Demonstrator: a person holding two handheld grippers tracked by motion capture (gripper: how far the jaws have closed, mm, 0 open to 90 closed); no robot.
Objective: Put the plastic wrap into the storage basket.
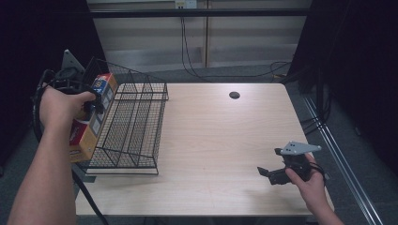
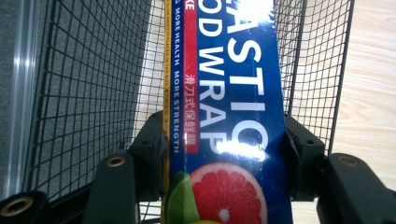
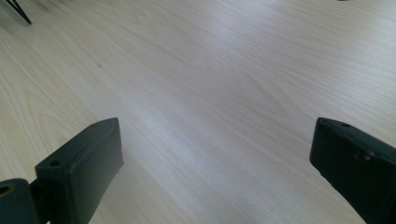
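Observation:
A long box of plastic food wrap (image 1: pixel 91 117), blue with a grapefruit picture on one face (image 2: pixel 231 116) and orange on its side, is held over the left wall of a black wire basket (image 1: pixel 133 126). My left gripper (image 1: pixel 91 104) is shut on the box, one jaw on each side of it (image 2: pixel 219 144). The basket's mesh (image 2: pixel 88 93) lies behind and below the box. My right gripper (image 1: pixel 270 174) rests low over the table near its front right corner, jaws wide apart (image 3: pixel 215 154) with bare wood between them.
The light wooden table (image 1: pixel 220 136) has a dark round hole (image 1: pixel 234 95) near its far edge. Cables (image 1: pixel 197 70) run along the floor behind the table. A metal rail (image 1: pixel 338 154) runs beside the table's right side.

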